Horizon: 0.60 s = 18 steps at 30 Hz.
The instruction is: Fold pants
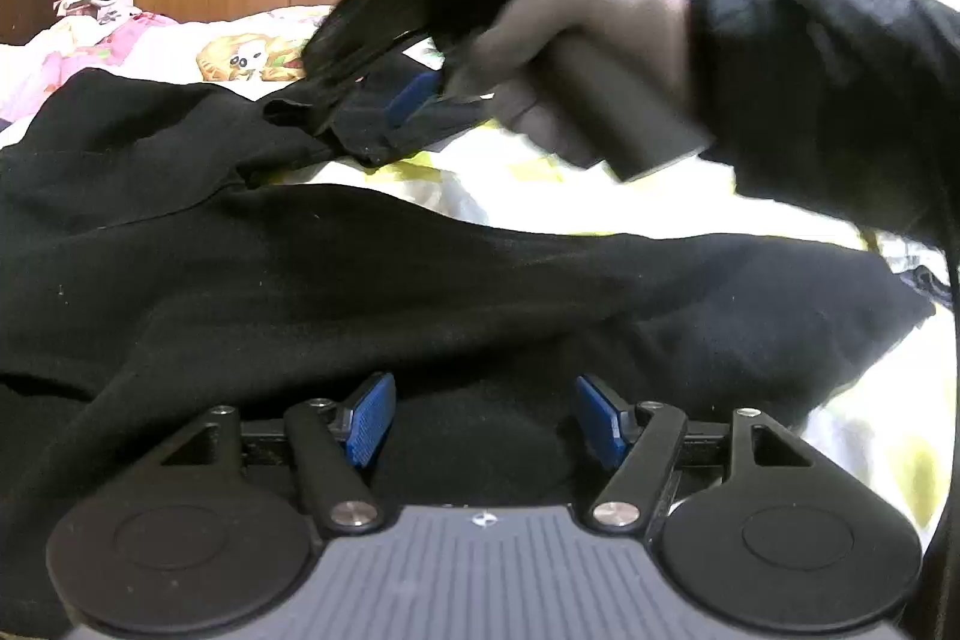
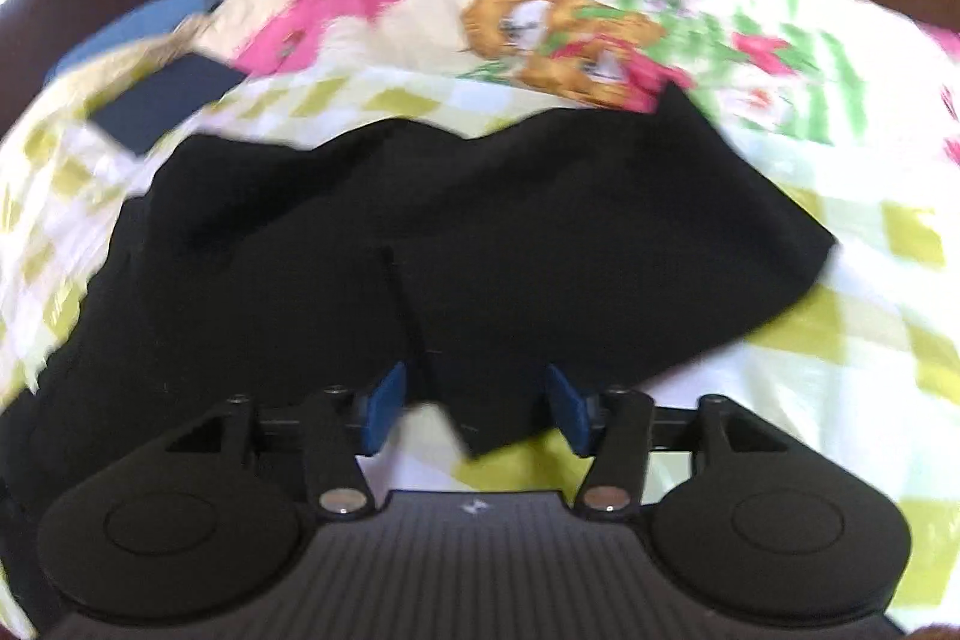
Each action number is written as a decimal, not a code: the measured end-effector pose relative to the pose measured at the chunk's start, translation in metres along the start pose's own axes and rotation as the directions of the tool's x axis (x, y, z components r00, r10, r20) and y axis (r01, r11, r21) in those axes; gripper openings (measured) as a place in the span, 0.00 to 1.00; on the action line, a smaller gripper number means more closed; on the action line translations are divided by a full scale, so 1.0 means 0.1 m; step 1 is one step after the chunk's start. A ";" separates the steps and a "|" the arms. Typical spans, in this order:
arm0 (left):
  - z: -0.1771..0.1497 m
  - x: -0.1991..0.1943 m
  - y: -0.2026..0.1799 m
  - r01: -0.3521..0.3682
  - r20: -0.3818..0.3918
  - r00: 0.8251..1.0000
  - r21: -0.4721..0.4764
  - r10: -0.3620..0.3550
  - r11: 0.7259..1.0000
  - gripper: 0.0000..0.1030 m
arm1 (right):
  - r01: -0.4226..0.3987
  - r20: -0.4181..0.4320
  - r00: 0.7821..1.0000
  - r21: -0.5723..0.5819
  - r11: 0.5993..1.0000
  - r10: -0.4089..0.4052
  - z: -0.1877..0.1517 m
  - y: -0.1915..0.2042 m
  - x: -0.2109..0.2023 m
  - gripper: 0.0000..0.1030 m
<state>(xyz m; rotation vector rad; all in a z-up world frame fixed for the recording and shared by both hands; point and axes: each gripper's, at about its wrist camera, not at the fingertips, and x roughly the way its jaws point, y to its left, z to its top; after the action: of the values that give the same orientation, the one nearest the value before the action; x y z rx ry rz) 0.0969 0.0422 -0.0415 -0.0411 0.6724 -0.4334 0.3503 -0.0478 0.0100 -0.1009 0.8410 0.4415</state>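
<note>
Both grippers apart: left gripper (image 1: 483,421) over black pants (image 1: 300,280) at frame bottom; right gripper (image 2: 474,409) straddles a pants corner, unclamped, on bed (image 2: 840,340).

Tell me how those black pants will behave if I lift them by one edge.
The black pants lie creased and draped over the bedsheet, so they will probably sag limply. The knit-looking cloth seems unlikely to slip. The loose corner between the right gripper pads may trail.

Ahead of the left gripper (image 1: 485,421), the right gripper (image 1: 414,94) is motion-blurred; the pants (image 1: 360,280) run off the left edge.
</note>
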 end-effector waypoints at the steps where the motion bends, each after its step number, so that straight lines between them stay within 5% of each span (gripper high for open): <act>1: 0.00 0.01 -0.01 0.000 0.000 1.000 0.004 0.000 1.000 0.76 | 0.020 0.012 1.000 -0.043 0.999 -0.019 0.00 0.09 0.09 0.58; 4: -0.02 0.05 -0.05 -0.009 -0.009 1.000 0.035 0.010 0.999 0.76 | 0.213 0.061 0.977 -0.147 0.966 -0.207 0.01 0.20 0.37 0.53; 5: -0.03 0.05 -0.06 -0.014 -0.010 1.000 0.044 0.014 0.999 0.76 | 0.202 0.059 0.979 -0.106 0.974 -0.196 0.04 0.11 0.39 0.45; 6: -0.04 0.05 -0.09 -0.018 -0.009 1.000 0.053 0.018 0.998 0.76 | 0.157 0.044 0.987 -0.028 0.987 -0.156 0.07 -0.02 0.37 0.12; 7: -0.05 0.04 -0.09 -0.018 -0.008 1.000 0.058 0.018 0.998 0.76 | 0.131 0.043 0.990 0.054 0.990 -0.133 0.10 -0.18 0.30 0.06; 12: -0.04 0.06 -0.11 -0.018 -0.006 1.000 0.075 0.018 0.997 0.76 | 0.146 0.133 0.975 0.207 0.967 -0.176 0.14 -0.87 -0.30 0.06; 18: 0.14 0.08 -0.26 0.004 -0.005 1.000 0.057 -0.004 0.998 0.76 | 0.279 0.173 0.910 0.418 0.865 -0.377 -0.07 -1.96 -1.11 0.06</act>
<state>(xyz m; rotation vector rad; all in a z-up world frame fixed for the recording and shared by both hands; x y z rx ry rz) 0.1014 0.0136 -0.0307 0.0128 0.6644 -0.4563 0.3622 -0.2649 0.0704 0.1723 0.6296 -0.0445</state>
